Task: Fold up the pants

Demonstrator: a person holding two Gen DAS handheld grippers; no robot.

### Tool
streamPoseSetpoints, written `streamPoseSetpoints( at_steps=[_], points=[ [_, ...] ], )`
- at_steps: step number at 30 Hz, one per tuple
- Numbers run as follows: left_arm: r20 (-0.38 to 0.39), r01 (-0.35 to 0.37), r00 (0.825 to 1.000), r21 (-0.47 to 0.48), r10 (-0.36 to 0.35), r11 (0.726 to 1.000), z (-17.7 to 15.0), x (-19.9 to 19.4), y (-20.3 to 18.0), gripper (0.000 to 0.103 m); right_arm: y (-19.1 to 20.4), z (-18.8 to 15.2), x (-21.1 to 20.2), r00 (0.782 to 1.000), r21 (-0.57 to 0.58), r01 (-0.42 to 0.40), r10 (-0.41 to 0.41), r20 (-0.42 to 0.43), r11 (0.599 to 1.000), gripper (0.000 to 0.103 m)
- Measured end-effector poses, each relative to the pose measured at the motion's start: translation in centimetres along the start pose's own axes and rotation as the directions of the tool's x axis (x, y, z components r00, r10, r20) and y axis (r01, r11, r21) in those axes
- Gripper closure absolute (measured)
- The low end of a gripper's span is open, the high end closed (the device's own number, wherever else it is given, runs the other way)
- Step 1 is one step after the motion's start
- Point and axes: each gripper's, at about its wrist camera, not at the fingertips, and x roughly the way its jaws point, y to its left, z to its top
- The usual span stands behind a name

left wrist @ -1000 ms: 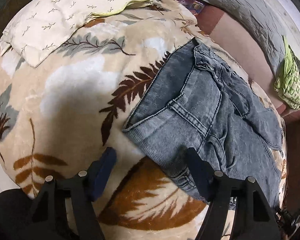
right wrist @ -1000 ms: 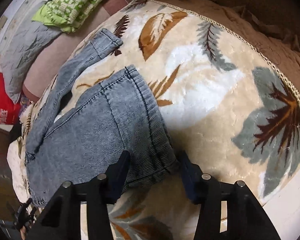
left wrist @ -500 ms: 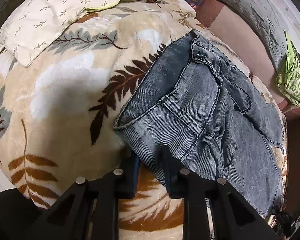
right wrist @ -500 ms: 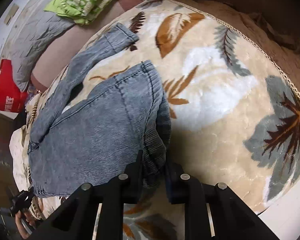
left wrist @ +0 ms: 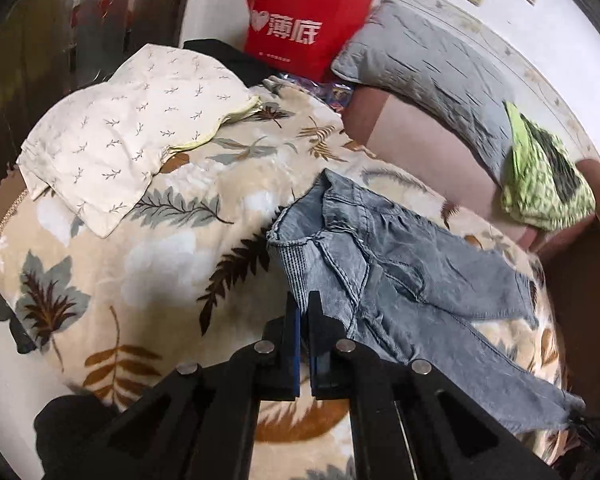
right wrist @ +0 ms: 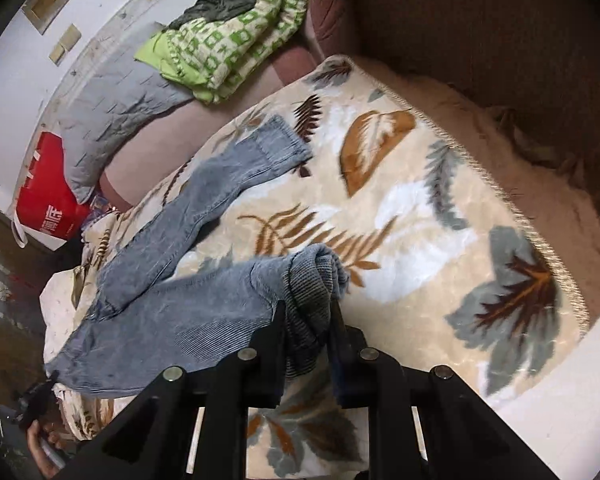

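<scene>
Denim pants are stretching lengthwise between us: left gripper clamping the waistband, right gripper pinching one hem, other leg lying far.

The red bag bears a white heart and large white Chinese characters; smaller print below is illegible.
</scene>
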Motion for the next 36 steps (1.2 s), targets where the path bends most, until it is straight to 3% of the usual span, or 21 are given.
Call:
streamPoseSetpoints(
  at_steps=[2, 3, 4, 6, 7, 9, 12, 14, 16, 18, 19, 20, 21, 24, 25, 27, 28, 30, 32, 33, 36],
  points=[
    [-0.055, -0.02, 0.998, 0.009, 0.02, 1.0, -1.2, 1.1, 0.3, 0.099, -1.9, -1.0, 3.5, 0.988, -0.025, 0.074, -0.077, -0.132, 0.997, 0.072],
    [-0.104, -0.049, 0.993, 0.023, 0.052, 0.999, -2.1, 2.2, 0.5, 0.097, -2.5, -1.6, 5.0, 0.975, -0.032, 0.117, -0.121, -0.184, 0.993, 0.061],
    [-0.149, -0.073, 0.986, 0.018, 0.075, 0.997, -2.8, 3.2, 0.9, 0.097, -3.6, -2.4, 6.7, 0.951, -0.037, 0.171, -0.175, -0.256, 0.985, 0.059],
    [-0.192, -0.128, 0.974, -0.023, 0.122, 0.991, -3.6, 4.0, 2.5, 0.091, -4.5, -2.6, 6.0, 0.97, 0.018, 0.123, -0.117, -0.215, 0.992, 0.056],
    [-0.19, -0.143, 0.973, -0.033, 0.134, 0.989, -3.4, 3.9, 2.8, 0.087, -4.6, -2.3, 5.4, 0.972, 0.039, 0.121, -0.111, -0.205, 0.992, 0.054],
    [-0.145, -0.152, 0.979, -0.055, 0.143, 0.987, -2.4, 2.6, 2.9, 0.062, -4.3, -1.0, 3.9, 0.983, 0.038, 0.123, -0.117, -0.143, 0.992, 0.048],
    [-0.015, -0.107, 0.994, -0.048, 0.107, 0.993, -0.5, 0.1, 0.9, 0.036, -3.1, 2.0, 3.0, 0.991, 0.019, 0.111, -0.109, -0.08, 0.994, 0.032],
    [0.042, -0.052, 0.998, 0.005, 0.052, 0.999, 0.1, -0.4, -1.0, 0.03, -2.7, 3.8, 4.3, 0.993, 0.037, 0.044, -0.04, -0.108, 0.998, 0.026],
    [0.028, -0.026, 0.999, 0.084, 0.024, 0.996, 0.3, 0.9, -3.3, 0.03, -3.1, 5.7, 7.4, 0.979, 0.109, -0.04, 0.061, -0.193, 0.993, 0.026],
    [-0.041, 0.005, 0.999, 0.153, 0.001, 0.988, -0.2, 3.6, -5.3, 0.03, -3.3, 6.2, 10.6, 0.944, 0.188, -0.09, 0.144, -0.296, 0.978, 0.026],
    [-0.07, 0.014, 0.998, 0.178, -0.002, 0.984, -0.6, 4.7, -5.9, 0.03, -3.3, 6.2, 12.3, 0.917, 0.242, -0.115, 0.197, -0.348, 0.964, 0.03],
    [-0.109, 0.018, 0.994, 0.215, 0.005, 0.976, -1.0, 6.1, -6.5, 0.03, -3.1, 5.9, 12.7, 0.908, 0.254, -0.131, 0.219, -0.357, 0.958, 0.038],
    [-0.142, 0.004, 0.989, 0.259, 0.034, 0.966, -1.7, 7.5, -7.1, 0.03, -2.6, 5.8, 12.9, 0.907, 0.249, -0.138, 0.224, -0.357, 0.959, 0.056],
    [-0.215, -0.053, 0.967, 0.349, 0.135, 0.936, -4.2, 11.2, -7.4, 0.03, -0.3, 6.7, 11.3, 0.95, 0.145, -0.114, 0.15, -0.272, 0.983, 0.099],
    [-0.214, -0.057, 0.967, 0.355, 0.141, 0.933, -4.6, 11.7, -7.2, 0.029, 1.2, 7.0, 9.6, 0.979, 0.053, -0.078, 0.087, -0.186, 0.996, 0.099],
    [-0.16, -0.065, 0.978, 0.365, 0.131, 0.929, -5.1, 11.6, -7.0, 0.024, 3.1, 7.0, 7.4, 0.996, -0.067, -0.048, 0.042, -0.079, 0.997, 0.099],
    [-0.157, -0.064, 0.979, 0.366, 0.13, 0.929, -5.2, 11.6, -6.9, 0.024, 4.0, 6.6, 6.8, 0.999, -0.131, 0.018, -0.022, -0.03, 0.991, 0.099],
    [-0.156, -0.063, 0.98, 0.36, 0.126, 0.931, -5.2, 11.6, -6.8, 0.021, 4.0, 5.5, 8.3, 0.995, -0.167, 0.079, -0.088, -0.051, 0.983, 0.099],
    [-0.16, -0.061, 0.979, 0.361, 0.126, 0.931, -5.1, 11.5, -6.8, 0.021, 3.0, 4.5, 11.4, 0.971, -0.191, 0.199, -0.219, -0.093, 0.961, 0.088],
    [-0.163, -0.058, 0.979, 0.365, 0.125, 0.929, -5.0, 11.5, -6.7, 0.021, 2.2, 4.2, 12.4, 0.964, -0.178, 0.21, -0.234, -0.124, 0.961, 0.088],
    [-0.17, -0.054, 0.978, 0.366, 0.124, 0.929, -4.7, 11.4, -6.6, 0.021, 2.1, 4.2, 10.4, 0.98, -0.102, 0.194, -0.198, -0.031, 0.976, 0.084]
  ],
)
